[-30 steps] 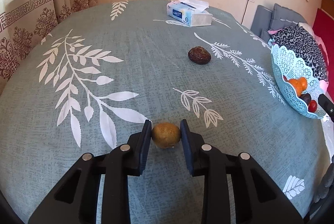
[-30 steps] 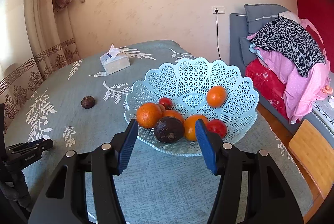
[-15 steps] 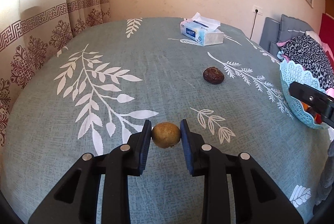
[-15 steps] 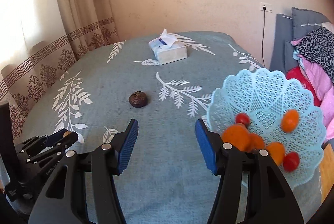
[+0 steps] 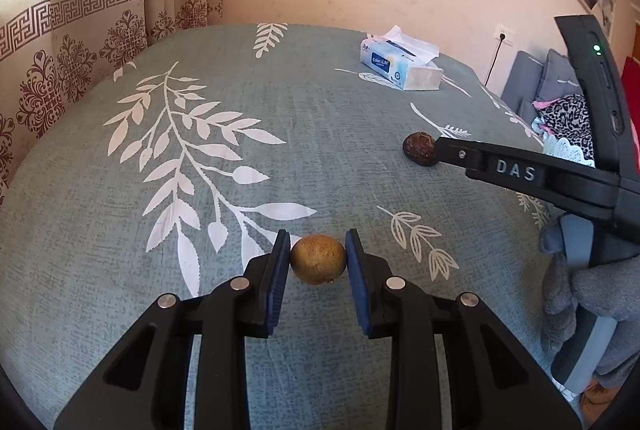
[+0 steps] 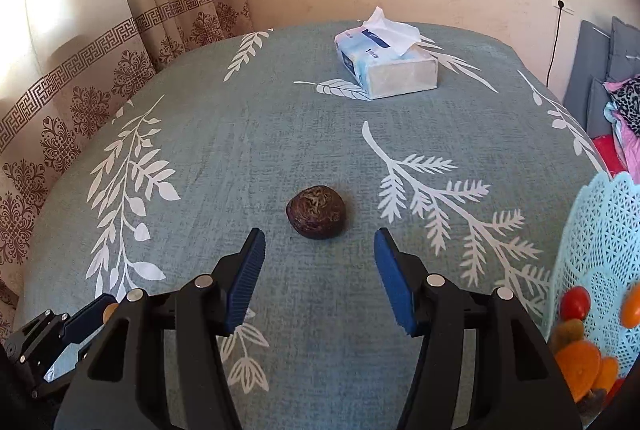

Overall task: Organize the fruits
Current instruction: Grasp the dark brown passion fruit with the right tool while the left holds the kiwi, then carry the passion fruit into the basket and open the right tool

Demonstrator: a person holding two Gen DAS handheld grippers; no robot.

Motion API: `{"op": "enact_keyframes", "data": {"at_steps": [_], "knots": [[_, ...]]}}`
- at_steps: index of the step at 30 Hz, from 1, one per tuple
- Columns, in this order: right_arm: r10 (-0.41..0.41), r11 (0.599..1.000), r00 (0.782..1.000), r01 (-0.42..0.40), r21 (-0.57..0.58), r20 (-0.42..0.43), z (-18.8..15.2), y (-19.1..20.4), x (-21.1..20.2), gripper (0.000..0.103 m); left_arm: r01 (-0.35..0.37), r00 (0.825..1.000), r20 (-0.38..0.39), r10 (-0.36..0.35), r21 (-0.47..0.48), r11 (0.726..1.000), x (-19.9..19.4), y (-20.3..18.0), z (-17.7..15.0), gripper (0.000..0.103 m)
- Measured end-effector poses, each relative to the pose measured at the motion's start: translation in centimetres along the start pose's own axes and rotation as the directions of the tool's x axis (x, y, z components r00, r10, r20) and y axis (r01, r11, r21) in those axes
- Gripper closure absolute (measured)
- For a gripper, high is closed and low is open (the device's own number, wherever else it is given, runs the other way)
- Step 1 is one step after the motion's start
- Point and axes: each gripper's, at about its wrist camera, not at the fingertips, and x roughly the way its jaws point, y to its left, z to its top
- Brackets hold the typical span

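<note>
Left side: patterned curtain [image 5: 80, 45] hangs behind the table edge. Teal tablecloth with white leaf print [image 5: 192, 157] covers the table. The left gripper [image 5: 318, 262] points down at it, jaws clenched on a small round yellow-brown fruit [image 5: 317, 259]; both blue pads press its sides, low over the cloth or resting on it, can't tell which. In the right wrist view the same gripper sits at the bottom-left corner [image 6: 86, 316], a sliver of the fruit showing between its tips.

Centre: dark wrinkled fruit [image 6: 316, 212] lies alone on the cloth. The right gripper [image 6: 320, 270] points down at it, jaws released and apart, nothing between the pads; the fruit is just ahead of the fingertips, not touching. From the left wrist view one right-gripper finger [image 5: 452, 149] reaches up to the dark fruit [image 5: 419, 148]; gloved hand [image 5: 580, 294] on the handle.

Further back: tissue box [image 6: 386, 63], one tissue sticking up.

Right edge: light-blue lattice fruit basket [image 6: 592, 230], holding oranges and small red fruits. Clothes pile [image 6: 624, 109] beyond the table.
</note>
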Motion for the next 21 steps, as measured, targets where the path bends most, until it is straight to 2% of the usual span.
{"op": "enact_keyframes", "data": {"at_steps": [9,12,14,21], "knots": [[-0.012,1.0,0.999,0.012,0.001,-0.05,1.6,0.7,3.9,0.047,0.012,1.0,-0.001,-0.012,-0.008,1.0,0.1,0.1,0.0,0.074],[-0.023,1.0,0.997,0.024,0.013,-0.072,1.7,0.5,5.2,0.054,0.014,1.0,-0.002,-0.014,-0.008,1.0,0.1,0.1,0.0,0.074],[-0.036,0.999,0.997,0.037,0.011,-0.066,1.7,0.4,5.4,0.059,0.014,1.0,-0.002,-0.014,-0.007,1.0,0.1,0.1,0.0,0.074],[-0.054,0.998,0.996,0.055,0.014,-0.063,1.3,0.3,4.9,0.061,0.016,1.0,-0.005,-0.016,-0.006,1.0,0.2,0.0,-0.1,0.074]]}}
